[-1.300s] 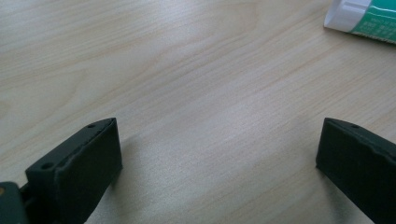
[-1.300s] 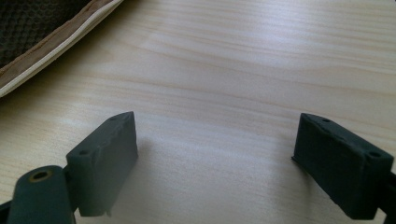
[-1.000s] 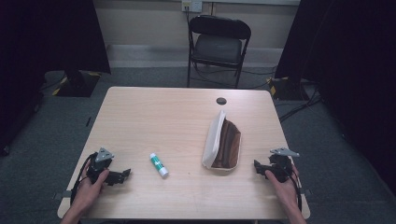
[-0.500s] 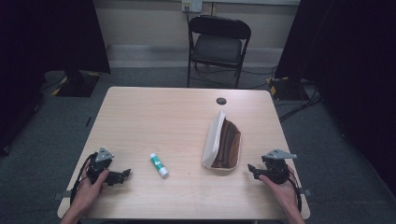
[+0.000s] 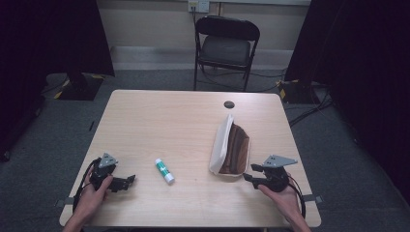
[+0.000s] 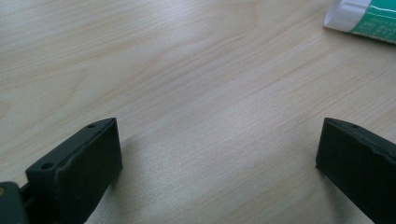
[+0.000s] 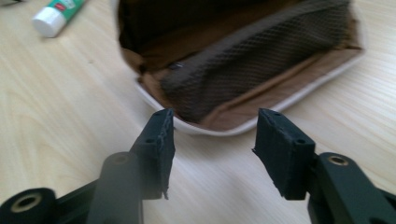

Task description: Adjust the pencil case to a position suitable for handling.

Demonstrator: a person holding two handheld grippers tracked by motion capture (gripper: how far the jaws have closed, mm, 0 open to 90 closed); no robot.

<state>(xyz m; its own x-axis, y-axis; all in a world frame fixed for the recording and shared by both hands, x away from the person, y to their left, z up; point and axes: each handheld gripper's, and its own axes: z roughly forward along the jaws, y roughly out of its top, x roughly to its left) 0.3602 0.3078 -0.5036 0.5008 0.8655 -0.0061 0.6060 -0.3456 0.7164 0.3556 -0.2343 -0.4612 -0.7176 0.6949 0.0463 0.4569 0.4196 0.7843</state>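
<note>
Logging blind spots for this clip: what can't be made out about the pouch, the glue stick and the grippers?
- Pouch: high view, contents lost in the dark lining; right gripper view, far end blurred.
- Glue stick: label too small in the high view; cut off by the top edge in the left gripper view.
- Right gripper: jaws have just been closing, nothing between them.

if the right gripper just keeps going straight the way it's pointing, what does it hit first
Most likely the near rim of the open pouch. The right gripper, whose jaws have just been closing with nothing between them, points at that edge with bare table before it. Depth is hard to judge.
</note>
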